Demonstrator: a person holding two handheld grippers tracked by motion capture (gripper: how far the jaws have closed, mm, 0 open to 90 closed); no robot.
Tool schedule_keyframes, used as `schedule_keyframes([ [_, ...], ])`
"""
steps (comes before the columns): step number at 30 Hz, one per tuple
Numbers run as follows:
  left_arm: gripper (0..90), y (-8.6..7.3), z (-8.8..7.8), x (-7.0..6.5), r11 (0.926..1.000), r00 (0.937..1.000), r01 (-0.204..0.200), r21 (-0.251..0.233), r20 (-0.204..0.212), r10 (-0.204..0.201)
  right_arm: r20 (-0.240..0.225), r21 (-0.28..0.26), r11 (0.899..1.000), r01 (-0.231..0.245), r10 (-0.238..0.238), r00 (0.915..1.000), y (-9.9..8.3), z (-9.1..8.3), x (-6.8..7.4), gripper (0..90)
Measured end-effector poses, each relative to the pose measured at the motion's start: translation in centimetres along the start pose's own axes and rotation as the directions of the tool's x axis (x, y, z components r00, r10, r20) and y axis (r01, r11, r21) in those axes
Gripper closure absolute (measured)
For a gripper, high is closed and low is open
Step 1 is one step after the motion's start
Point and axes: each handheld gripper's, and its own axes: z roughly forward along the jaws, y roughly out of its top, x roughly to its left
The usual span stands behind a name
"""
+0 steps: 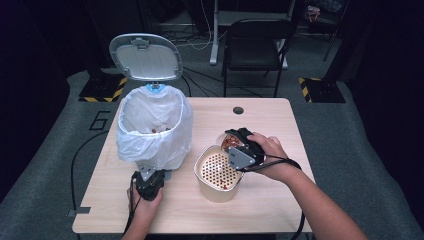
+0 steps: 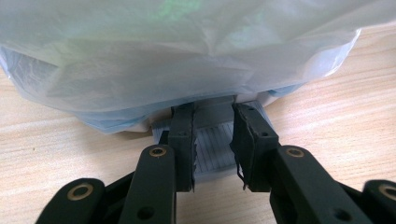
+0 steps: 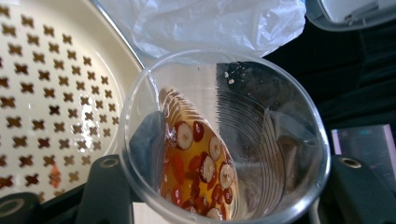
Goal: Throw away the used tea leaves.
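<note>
High view first: the bin (image 1: 155,127), lined with a white bag (image 1: 131,131), is seen at about nine o'clock on the table (image 1: 270,195), lid (image 1: 145,56) swung up. The left gripper (image 1: 145,171) is parked at its foot, at six o'clock of the bin. The strainer tub (image 1: 216,176) is placed near the centre, and the right gripper (image 1: 237,140) is held at its one o'clock with a clear cup (image 1: 228,141) tipped toward it. A few red bits are already seen in the bin and on the strainer; straining is judged partly done, with the cup's contents left to pour.

Left gripper view: the jaws are pressed against the two sides of the grey pedal (image 2: 212,151), which is pinned between them, so the lid is kept up.

Right gripper view: the cup (image 3: 224,140) is clamped between half-spread jaws, tilted, with amber liquid and red date slices (image 3: 198,163) pooled at seven o'clock, beside the perforated strainer (image 3: 51,107).
</note>
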Motion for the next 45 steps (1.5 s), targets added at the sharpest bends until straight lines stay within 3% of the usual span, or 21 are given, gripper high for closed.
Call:
schedule_keyframes([
  [15,69.4,0.0,0.0,0.0,1.0,1.0,0.0,0.0,0.003,0.0,0.094,0.05,0.976,0.214,-0.218,0.9715,0.9,-0.2,2.1,42.8],
  [24,69.4,0.0,0.0,0.0,1.0,1.0,0.0,-0.003,0.003,0.0,0.154,0.153,0.913,0.379,-0.401,0.903,1.1,0.1,3.1,42.9],
  [25,69.4,0.0,0.0,0.0,1.0,1.0,0.0,-0.003,0.003,0.0,0.154,0.153,0.913,0.379,-0.401,0.903,1.1,0.1,3.1,42.9],
  [26,69.3,0.0,0.0,0.0,1.0,1.0,0.001,-0.003,0.003,-0.001,0.163,0.189,0.877,0.441,-0.471,0.8669,1.2,0.3,3.4,43.2],
  [27,69.4,0.0,0.0,0.0,1.0,1.0,0.001,-0.003,0.003,-0.001,0.156,0.203,0.859,0.471,-0.503,0.8502,1.3,0.5,3.5,43.4],
  [28,69.4,0.0,0.0,0.0,1.0,1.0,0.001,-0.003,0.003,-0.001,0.156,0.203,0.859,0.471,-0.503,0.8502,1.3,0.5,3.5,43.4],
  [30,69.4,-0.1,0.0,0.0,1.0,1.0,0.001,-0.003,0.004,-0.001,0.148,0.228,0.821,0.524,-0.561,0.8143,1.4,0.7,3.8,43.8],
  [31,69.3,-0.1,0.0,0.0,1.0,1.0,0.001,-0.003,0.004,-0.001,0.144,0.258,0.774,0.578,-0.622,0.7694,1.5,0.8,4.2,44.0],
  [32,69.3,-0.1,0.0,0.0,1.0,1.0,0.002,-0.003,0.005,-0.002,0.141,0.275,0.745,0.608,-0.656,0.7411,1.5,0.9,4.2,44.1],
  [33,69.3,-0.1,0.0,0.0,1.0,1.0,0.002,-0.003,0.004,-0.002,0.111,0.281,0.725,0.629,-0.676,0.7286,1.6,1.1,4.4,44.2],
  [35,69.3,-0.1,0.0,0.0,1.0,1.0,0.001,-0.003,0.005,-0.001,0.106,0.298,0.668,0.681,-0.733,0.6723,1.8,1.2,4.7,44.3],
  [36,69.3,-0.1,0.0,0.0,1.0,1.0,0.001,-0.003,0.005,-0.001,0.106,0.298,0.668,0.681,-0.733,0.6723,1.8,1.2,4.7,44.3],
  [37,69.3,-0.1,0.0,0.0,1.0,1.0,0.001,-0.003,0.005,-0.001,0.11,0.309,0.648,0.696,-0.752,0.65,1.7,1.4,5.1,44.4],
  [38,69.3,-0.1,0.0,0.0,1.0,1.0,0.001,-0.003,0.003,-0.001,0.067,0.327,0.58,0.746,-0.802,0.5937,1.7,1.5,5.3,44.4],
  [39,69.4,-0.1,0.0,0.0,1.0,1.0,0.002,-0.004,0.005,-0.002,0.119,0.32,0.624,0.712,-0.773,0.6237,1.3,1.7,6.2,44.3],
  [40,69.3,-0.1,0.0,0.0,1.0,1.0,0.001,-0.004,0.004,-0.001,0.146,0.315,0.639,0.702,-0.763,0.6296,1.3,1.8,6.4,44.3],
  [41,69.3,-0.1,0.0,0.0,1.0,1.0,0.002,-0.003,0.004,-0.002,0.154,0.321,0.628,0.709,-0.773,0.6155,1.4,1.8,6.6,44.2],
  [42,69.3,-0.1,0.0,0.0,1.0,1.0,0.002,-0.003,0.004,-0.002,0.154,0.321,0.628,0.709,-0.773,0.6155,1.4,1.8,6.6,44.2],
  [43,69.3,-0.1,0.0,0.0,1.0,1.0,0.002,-0.003,0.005,-0.002,0.169,0.336,0.65,0.682,-0.754,0.6349,1.2,1.8,6.9,44.2],
  [44,69.3,-0.1,0.0,0.0,1.0,1.0,0.0,-0.004,0.003,0.0,0.179,0.329,0.641,0.693,-0.763,0.621,1.1,1.9,6.9,44.2],
  [45,69.3,-0.1,0.0,0.0,1.0,1.0,0.002,-0.005,0.001,-0.002,0.163,0.337,0.608,0.718,-0.79,0.5916,1.1,1.9,6.7,44.2],
])
